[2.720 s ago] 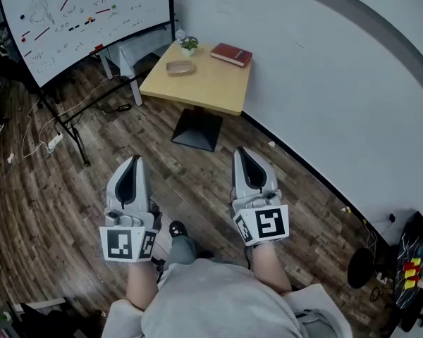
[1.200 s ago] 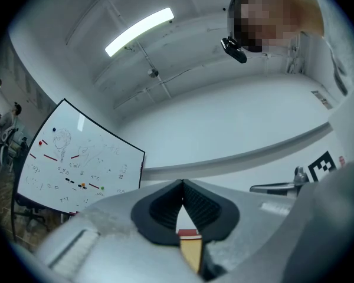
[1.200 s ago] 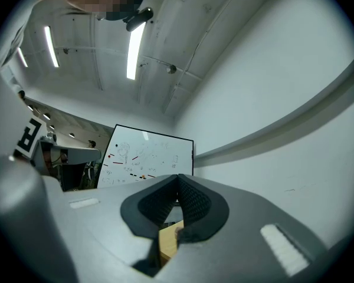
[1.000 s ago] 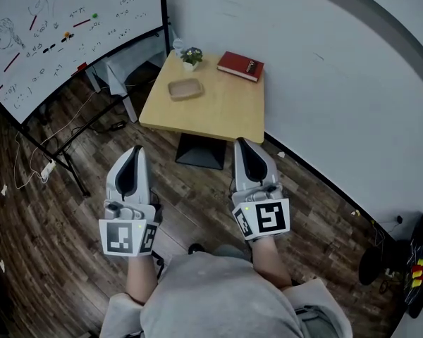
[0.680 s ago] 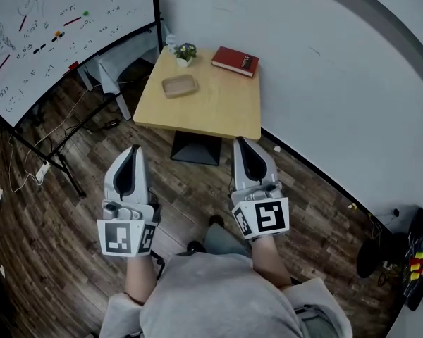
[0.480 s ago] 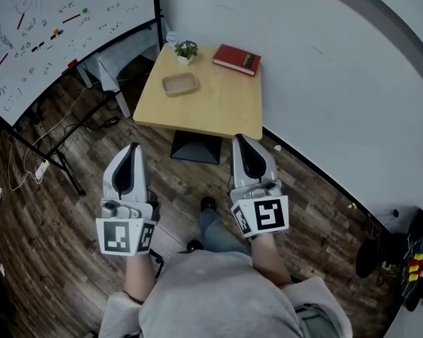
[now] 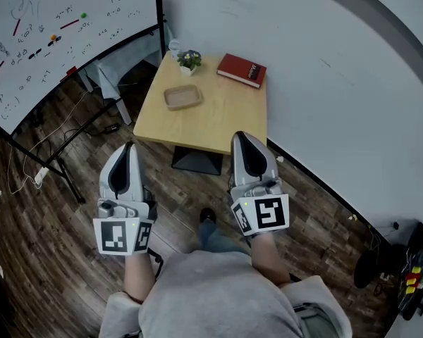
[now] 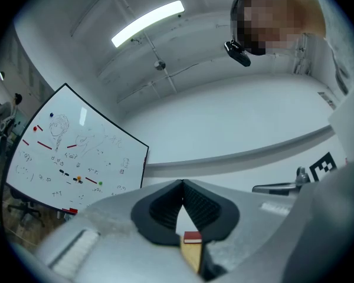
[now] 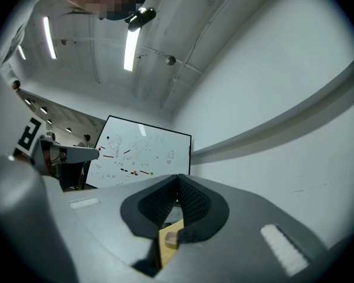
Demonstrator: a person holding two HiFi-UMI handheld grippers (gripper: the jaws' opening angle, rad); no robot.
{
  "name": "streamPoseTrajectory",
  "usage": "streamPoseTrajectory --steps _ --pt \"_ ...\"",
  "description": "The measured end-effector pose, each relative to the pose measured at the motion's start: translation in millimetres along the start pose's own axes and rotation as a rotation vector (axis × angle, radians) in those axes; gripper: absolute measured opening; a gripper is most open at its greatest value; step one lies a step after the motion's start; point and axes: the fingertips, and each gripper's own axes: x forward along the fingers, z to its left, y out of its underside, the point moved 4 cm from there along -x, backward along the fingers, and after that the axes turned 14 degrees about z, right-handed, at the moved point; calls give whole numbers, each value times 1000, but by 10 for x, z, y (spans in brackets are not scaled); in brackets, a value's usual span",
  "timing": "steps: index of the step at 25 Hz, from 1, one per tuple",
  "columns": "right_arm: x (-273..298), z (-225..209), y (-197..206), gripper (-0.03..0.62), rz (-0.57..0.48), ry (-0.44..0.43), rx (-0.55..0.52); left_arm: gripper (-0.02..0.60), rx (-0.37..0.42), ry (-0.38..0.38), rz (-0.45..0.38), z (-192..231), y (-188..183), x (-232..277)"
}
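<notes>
Both grippers are held side by side over the wooden floor, just short of a small wooden table. My left gripper is shut and holds nothing; it hangs in front of the table's near left corner. My right gripper is also shut and empty, its tip over the table's near right edge. On the table lie a red book, a shallow wooden tray and a small potted plant. In the left gripper view the closed left gripper frames the book. Past the right gripper the tray shows.
A whiteboard on a wheeled stand stands left of the table, with cables on the floor beneath it. A white wall runs behind and to the right. Black gear sits at the lower right. The table's black base is below it.
The person has stepped toward the table, which now lies closer under the grippers. Both grippers stay shut and level, the right one now reaching the table's edge.
</notes>
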Motion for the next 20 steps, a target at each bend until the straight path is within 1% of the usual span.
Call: streamPoseTrajectory --steps 11,20 --pt "788 -332 -113 2 -18 -53 -12 5 -13 -67 -18 251 -17 677" --pt "1327 -587 -141 2 -41 -102 -12 5 -3 -113 -32 360 -11 1150"
